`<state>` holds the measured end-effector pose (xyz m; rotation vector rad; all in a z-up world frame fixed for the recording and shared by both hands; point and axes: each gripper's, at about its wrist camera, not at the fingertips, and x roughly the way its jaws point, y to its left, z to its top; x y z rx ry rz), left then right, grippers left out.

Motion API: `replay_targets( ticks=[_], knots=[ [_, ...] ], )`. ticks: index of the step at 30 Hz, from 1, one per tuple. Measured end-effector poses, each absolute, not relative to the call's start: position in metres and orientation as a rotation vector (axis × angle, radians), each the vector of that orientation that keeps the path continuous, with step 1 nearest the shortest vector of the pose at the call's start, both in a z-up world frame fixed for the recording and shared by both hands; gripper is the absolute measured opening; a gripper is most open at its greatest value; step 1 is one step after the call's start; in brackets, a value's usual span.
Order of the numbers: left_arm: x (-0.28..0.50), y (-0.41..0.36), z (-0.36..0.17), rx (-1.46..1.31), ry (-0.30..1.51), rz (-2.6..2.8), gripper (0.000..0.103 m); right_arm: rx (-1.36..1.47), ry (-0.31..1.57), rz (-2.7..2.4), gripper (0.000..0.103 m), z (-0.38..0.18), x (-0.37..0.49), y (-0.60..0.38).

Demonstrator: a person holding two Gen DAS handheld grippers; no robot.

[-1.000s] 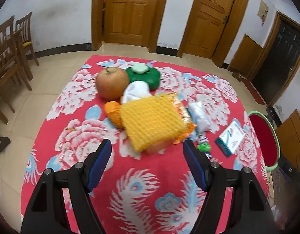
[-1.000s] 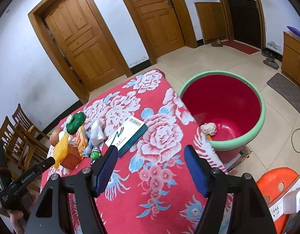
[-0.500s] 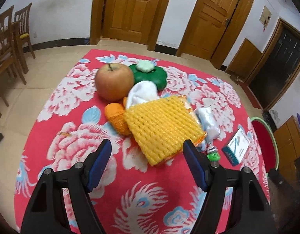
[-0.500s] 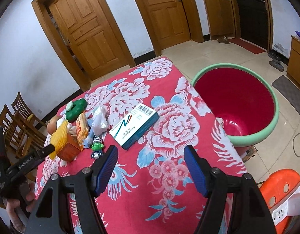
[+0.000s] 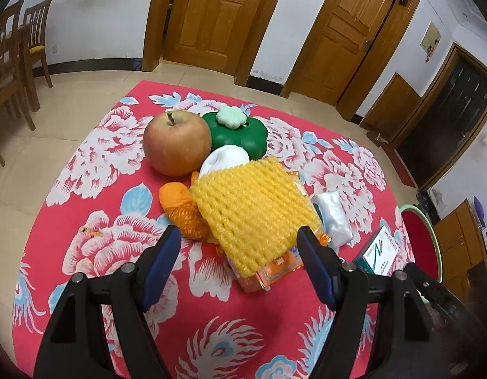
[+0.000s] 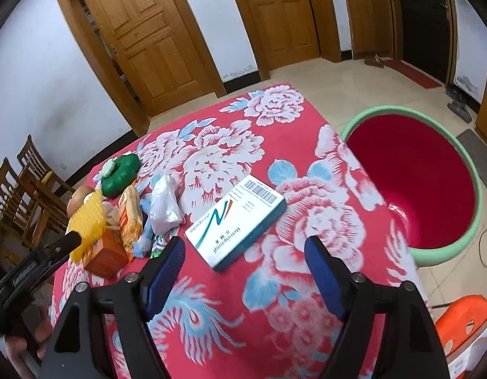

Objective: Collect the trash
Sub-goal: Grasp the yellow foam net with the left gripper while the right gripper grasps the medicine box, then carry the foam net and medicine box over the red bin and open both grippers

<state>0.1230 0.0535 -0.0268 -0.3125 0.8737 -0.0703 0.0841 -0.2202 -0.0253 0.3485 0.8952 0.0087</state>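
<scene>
A home room: wooden doors point(image 5: 211, 15), dining chairs point(image 5: 9, 60), floral tablecloth point(image 6: 230, 145)

Wide-spread right gripper point(image 6: 243, 257) above teal-edged box point(image 6: 236, 221), apparently clear of it; red basin point(image 6: 414, 183) alongside.

The white and teal box point(image 6: 235, 222), lying just ahead of the right claw between its fingers, carries a barcode and a large teal and orange zigzag mark. The small printed lines on it are too blurred to read. No other text is readable.
</scene>
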Motion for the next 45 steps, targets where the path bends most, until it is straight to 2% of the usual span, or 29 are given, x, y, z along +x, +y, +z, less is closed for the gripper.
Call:
replay_targets(
  ticks=[4,8,9,11,14,17,21,27,45],
  knots=[
    [0.129,0.059,-0.031,-0.346,0.886,-0.062,0.075,0.358,0.921,-0.016,0.084,-0.034,0.101,-0.211],
    [0.133,0.067,-0.037,-0.409,0.897,-0.093,0.065,0.346,0.956,-0.046,0.084,-0.044,0.112,-0.206],
    [0.134,0.067,-0.038,-0.415,0.895,-0.097,0.062,0.347,0.962,-0.051,0.084,-0.046,0.115,-0.206],
    [0.134,0.068,-0.037,-0.429,0.880,-0.123,0.046,0.351,0.971,-0.056,0.084,-0.049,0.120,-0.204],
    [0.133,0.066,-0.034,-0.432,0.866,-0.162,0.030,0.370,0.984,-0.052,0.084,-0.055,0.125,-0.202],
    [0.130,0.063,-0.033,-0.438,0.853,-0.207,0.023,0.347,0.980,-0.060,0.086,-0.057,0.132,-0.196],
    [0.126,0.059,-0.030,-0.426,0.835,-0.232,0.021,0.294,0.976,-0.083,0.087,-0.059,0.136,-0.188],
    [0.117,0.055,-0.020,-0.412,0.812,-0.259,0.020,0.251,0.965,-0.063,0.072,-0.058,0.136,-0.183],
    [0.096,0.004,0.005,-0.343,0.792,-0.369,0.019,0.345,0.853,-0.063,0.069,-0.032,0.089,-0.246]
  ],
)
